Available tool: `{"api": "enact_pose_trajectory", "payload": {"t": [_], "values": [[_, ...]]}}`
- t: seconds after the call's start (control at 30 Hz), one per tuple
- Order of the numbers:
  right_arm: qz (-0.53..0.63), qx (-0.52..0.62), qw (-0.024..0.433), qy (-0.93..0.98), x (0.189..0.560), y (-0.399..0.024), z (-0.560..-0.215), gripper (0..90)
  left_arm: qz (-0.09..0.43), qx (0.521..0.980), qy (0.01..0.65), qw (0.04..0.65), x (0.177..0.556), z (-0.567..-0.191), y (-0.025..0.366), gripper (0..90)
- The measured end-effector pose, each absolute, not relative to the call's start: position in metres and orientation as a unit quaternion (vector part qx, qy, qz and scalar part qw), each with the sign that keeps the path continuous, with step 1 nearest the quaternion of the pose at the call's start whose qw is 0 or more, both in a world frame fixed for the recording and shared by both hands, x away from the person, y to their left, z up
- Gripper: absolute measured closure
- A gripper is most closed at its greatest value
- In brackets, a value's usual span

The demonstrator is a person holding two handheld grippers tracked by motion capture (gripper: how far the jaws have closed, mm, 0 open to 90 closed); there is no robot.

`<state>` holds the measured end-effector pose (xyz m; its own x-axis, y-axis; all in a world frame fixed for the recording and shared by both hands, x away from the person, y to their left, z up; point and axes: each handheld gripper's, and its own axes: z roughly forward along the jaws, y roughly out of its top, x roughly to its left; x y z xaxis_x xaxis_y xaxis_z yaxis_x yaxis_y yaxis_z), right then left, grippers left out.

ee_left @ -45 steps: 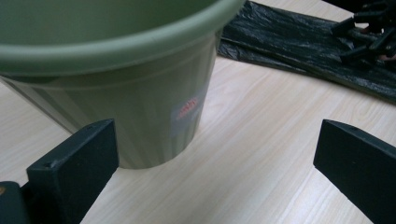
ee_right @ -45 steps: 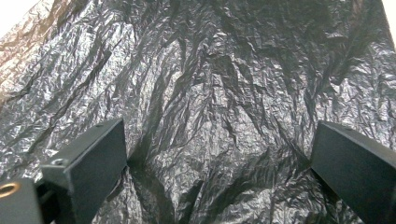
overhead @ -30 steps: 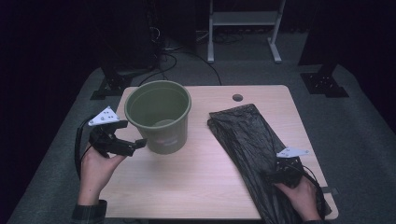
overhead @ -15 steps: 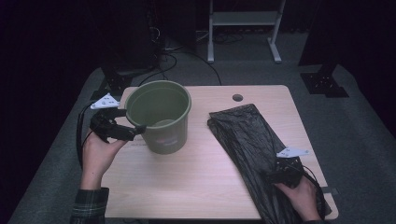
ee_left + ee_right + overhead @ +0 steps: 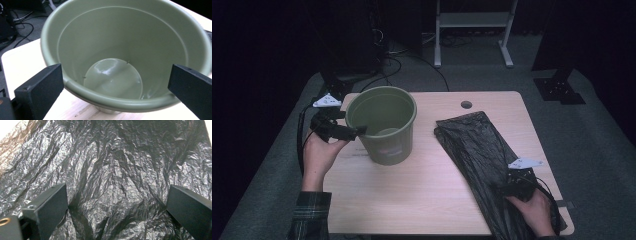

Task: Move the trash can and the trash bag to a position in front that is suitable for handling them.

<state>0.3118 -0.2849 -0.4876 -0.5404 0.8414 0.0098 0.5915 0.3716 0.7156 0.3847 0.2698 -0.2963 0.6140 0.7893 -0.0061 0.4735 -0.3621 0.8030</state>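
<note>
We take the green bucket (image 5: 384, 131) as our landmark; it stands upright on the wooden table (image 5: 412, 195), in the far left part of the top. In the high view we see the left gripper (image 5: 354, 131) just at the left side of the bucket, with its tips at the rim. In the left gripper view the 2 black jaws stand wide apart, and the near rim of the bucket (image 5: 117, 100) passes between them (the jaws hold nothing, and we cannot tell if they touch the rim). Through this view we look down into the bucket; its round bottom shows bare and a little shiny.

To the right of the bucket, apart from it, lies the black plastic bag (image 5: 484, 155), flat and wrinkled, going diagonally from the middle of the table to the near right corner. The right gripper (image 5: 507, 189) rests over the near end of this bag, well apart from the bucket, with the person's hand (image 5: 537, 212) behind it. In the right gripper view the bag (image 5: 117, 170) covers the whole ground, and the 2 jaws are spread wide over it; they grasp no fold of it.

Behind the bucket, on the far side of the table, there is 1 small round hole (image 5: 466, 105) in the top.
</note>
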Motion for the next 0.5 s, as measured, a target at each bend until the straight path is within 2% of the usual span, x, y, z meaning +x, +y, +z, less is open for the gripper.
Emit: {"api": "enact_pose_trajectory", "payload": {"t": [0.5], "values": [[0.343,0.444,0.183,0.808,0.312,-0.285,-0.488,3.0,0.192,0.802,0.417,0.383,0.404,-0.309,0.274,0.0]]}}
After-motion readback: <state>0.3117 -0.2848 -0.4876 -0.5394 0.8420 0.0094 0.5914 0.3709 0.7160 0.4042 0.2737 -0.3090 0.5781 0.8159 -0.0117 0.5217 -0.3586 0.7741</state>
